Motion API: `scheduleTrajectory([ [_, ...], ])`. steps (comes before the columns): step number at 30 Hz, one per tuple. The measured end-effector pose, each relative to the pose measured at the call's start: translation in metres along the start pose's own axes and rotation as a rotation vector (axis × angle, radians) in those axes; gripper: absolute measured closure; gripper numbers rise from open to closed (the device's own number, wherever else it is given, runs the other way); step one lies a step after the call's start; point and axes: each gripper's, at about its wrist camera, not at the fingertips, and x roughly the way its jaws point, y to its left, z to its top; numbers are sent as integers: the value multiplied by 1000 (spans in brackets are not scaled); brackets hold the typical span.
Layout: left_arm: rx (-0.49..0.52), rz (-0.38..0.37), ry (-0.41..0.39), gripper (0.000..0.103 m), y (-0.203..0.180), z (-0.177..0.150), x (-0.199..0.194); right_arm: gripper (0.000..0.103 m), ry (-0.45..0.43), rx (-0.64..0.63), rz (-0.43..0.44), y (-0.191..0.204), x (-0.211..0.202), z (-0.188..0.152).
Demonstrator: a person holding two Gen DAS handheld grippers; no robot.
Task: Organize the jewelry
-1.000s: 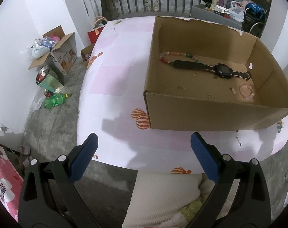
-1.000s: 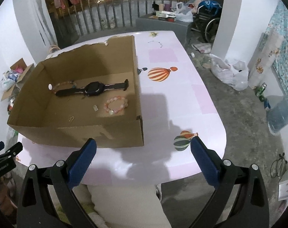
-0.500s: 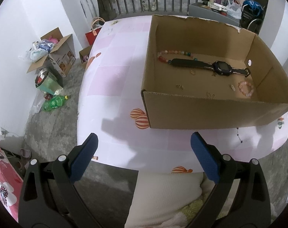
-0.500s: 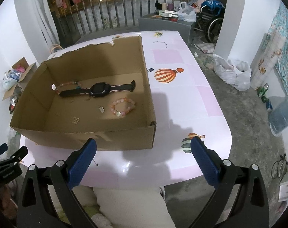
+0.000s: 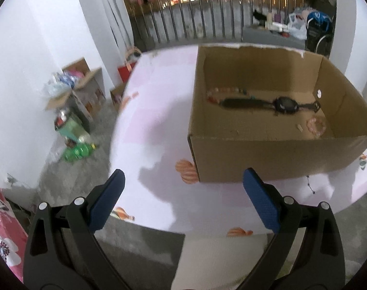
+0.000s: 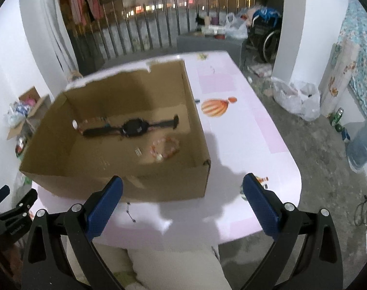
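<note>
While both tools hang over the near edge of the worktop, the count reads as follows.

Grippers: two; the left gripper (image 5: pixel 183 191) and the right gripper (image 6: pixel 183 193) each show two blue-padded fingers on black frames, and both sets of jaws stand wide apart with nothing between them.

Worktop: one rounded worktop under a pale pink checked cloth printed with orange striped balloons (image 6: pixel 243 125).

Box: one open brown cardboard box with a torn far rim (image 5: pixel 268 159), standing on the worktop; in the left wrist view it sits ahead and to the right, in the right wrist view ahead and to the left.

Watch: one black wristwatch with a dark round face (image 5: pixel 283 105), laid out flat across the box floor near the far wall.

Bracelets: two; one string of mixed pink, red and green beads (image 5: pixel 228 91) lies at the strap end of the watch, touching or just beside it, and one round pink bead bracelet (image 6: pixel 165 147) lies nearer the front wall, apart from the watch.

Small pieces: one small pale piece (image 6: pixel 137 151) lies just beside the pink bracelet; other specks on the box floor are too blurred to count.

Outside the box: one thin dark beaded chain (image 6: pixel 130 213) lies on the cloth just before the box's front wall.

Person: one light-coloured trouser leg (image 6: pixel 178 265) shows below the worktop edge.
</note>
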Motion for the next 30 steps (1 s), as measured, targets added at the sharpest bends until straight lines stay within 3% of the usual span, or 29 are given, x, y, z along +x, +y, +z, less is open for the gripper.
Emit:
scheduleTrajectory([
  [6,-18,13,-129,9,0,-2,-12,7,-143,-1,-12,5,-15,-3],
  [10,-38,3,-163,9,1,-2,-15,7,-184,17,-16,3,-19,-4],
  [30,-132,-58,-127,9,10,6,-16,6,-217,98,-29,-11,-24,-9],
])
